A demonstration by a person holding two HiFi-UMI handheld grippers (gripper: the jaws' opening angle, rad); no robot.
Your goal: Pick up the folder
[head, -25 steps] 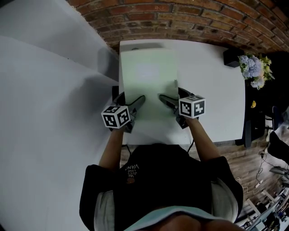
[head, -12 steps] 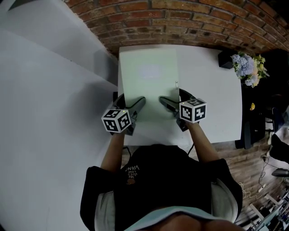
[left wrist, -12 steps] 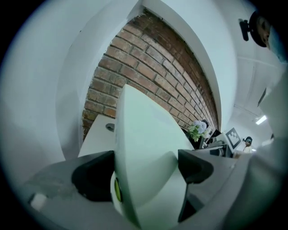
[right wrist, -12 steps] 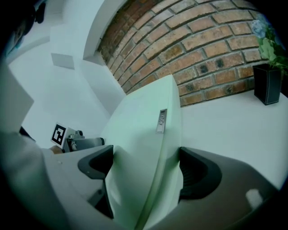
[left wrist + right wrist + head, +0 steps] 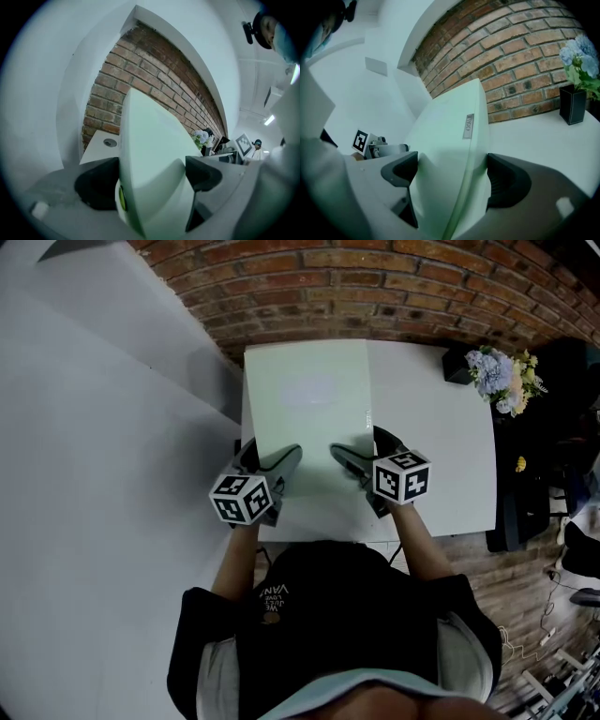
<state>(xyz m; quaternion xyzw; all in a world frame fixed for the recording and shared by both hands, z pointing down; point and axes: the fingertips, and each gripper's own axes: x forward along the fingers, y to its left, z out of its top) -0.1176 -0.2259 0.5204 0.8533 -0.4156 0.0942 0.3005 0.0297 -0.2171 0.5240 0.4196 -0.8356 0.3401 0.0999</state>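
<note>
L tool [image 5: 151,177] & R tool [image 5: 449,174] each clamp near edge of folder [image 5: 309,399].

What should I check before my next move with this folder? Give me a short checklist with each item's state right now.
1. Left gripper shut on the folder: ok.
2. Right gripper shut on the folder: ok.
3. Grips sit on the folder's near edge, one toward each side: ok.
4. Vase of flowers stands apart from the folder, at the table's far right corner: ok.
5. Folder's far edge off the table: cannot tell.
</note>
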